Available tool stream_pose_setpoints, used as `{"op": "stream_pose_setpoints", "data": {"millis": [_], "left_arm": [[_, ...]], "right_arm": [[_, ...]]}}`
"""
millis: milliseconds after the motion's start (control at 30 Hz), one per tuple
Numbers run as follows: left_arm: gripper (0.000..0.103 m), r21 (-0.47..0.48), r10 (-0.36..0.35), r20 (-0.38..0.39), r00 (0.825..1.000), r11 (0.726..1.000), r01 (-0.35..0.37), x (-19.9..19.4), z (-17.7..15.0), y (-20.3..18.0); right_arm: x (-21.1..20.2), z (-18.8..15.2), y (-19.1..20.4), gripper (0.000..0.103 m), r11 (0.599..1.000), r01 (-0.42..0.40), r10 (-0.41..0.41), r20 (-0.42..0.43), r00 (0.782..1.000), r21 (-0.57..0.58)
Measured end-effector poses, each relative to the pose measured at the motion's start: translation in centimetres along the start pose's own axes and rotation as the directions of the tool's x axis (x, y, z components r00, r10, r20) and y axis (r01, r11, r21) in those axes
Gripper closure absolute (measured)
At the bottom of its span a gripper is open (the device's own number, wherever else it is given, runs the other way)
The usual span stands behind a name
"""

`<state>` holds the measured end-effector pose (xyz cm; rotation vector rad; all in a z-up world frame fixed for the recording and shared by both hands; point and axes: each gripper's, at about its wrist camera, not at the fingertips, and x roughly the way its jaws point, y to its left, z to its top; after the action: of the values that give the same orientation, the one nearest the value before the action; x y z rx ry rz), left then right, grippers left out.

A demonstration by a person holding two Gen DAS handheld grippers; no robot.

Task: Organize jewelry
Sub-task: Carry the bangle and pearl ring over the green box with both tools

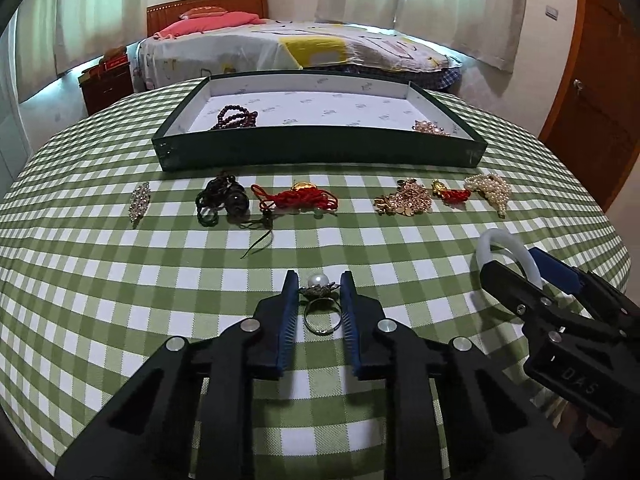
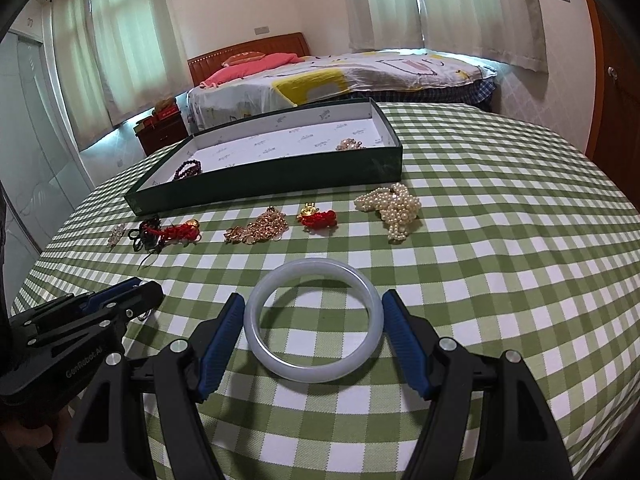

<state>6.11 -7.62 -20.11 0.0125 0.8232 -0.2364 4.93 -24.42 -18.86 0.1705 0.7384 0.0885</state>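
Two pieces: left gripper point(image 1: 318, 284) clamps the pearl ring point(image 1: 319, 302), small and light; right gripper point(image 2: 314, 314) brackets the bangle point(image 2: 314, 326), rigid, slippery, brittle; contact unclear.

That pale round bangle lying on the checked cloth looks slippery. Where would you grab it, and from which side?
Grip the bangle across its full width, one pad on each outer side of the hoop, coming down from the near side. It lies flat, so the rounded outer wall is the only part the pads can reach. The right gripper already straddles it this way; its pads look just short of the rim.
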Motion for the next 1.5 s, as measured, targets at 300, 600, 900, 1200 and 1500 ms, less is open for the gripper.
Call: {"op": "stream_pose_setpoints", "data": {"millis": [300, 600, 900, 1200, 1500], "left_arm": [[0.082, 0.007, -0.008, 0.010, 1.000, 1.000, 0.008, -0.6, -0.2, 0.2], [0.082, 0.014, 0.007, 0.026, 1.000, 1.000, -0.007, -1.4, 0.0, 0.7], [0.082, 0.007, 0.001, 0.093, 0.996, 1.000, -0.002, -2.8, 2.9, 1.5], [0.082, -0.003, -0.024, 0.179, 0.984, 1.000, 0.025, -1.4, 9.5, 1.9], [0.082, -0.009, -0.037, 0.213, 0.976, 0.999, 0.039, 2.5, 15.2, 2.0]], "right_arm": [[-0.1, 0.0, 0.3, 0.034, 1.000, 0.006, -0.005, 0.006, 1.000, -0.014], [0.0, 0.1, 0.8, 0.034, 0.999, 0.014, -0.014, 0.005, 1.000, -0.034], [-0.5, 2.5, 1.9, 0.034, 0.997, 0.014, -0.011, 0.040, 0.999, -0.070], [1.1, 8.3, 2.2, 0.034, 0.998, -0.008, 0.015, 0.101, 0.995, -0.066], [5.1, 14.2, 3.1, 0.034, 0.996, -0.029, 0.042, 0.147, 0.988, -0.086]]}}
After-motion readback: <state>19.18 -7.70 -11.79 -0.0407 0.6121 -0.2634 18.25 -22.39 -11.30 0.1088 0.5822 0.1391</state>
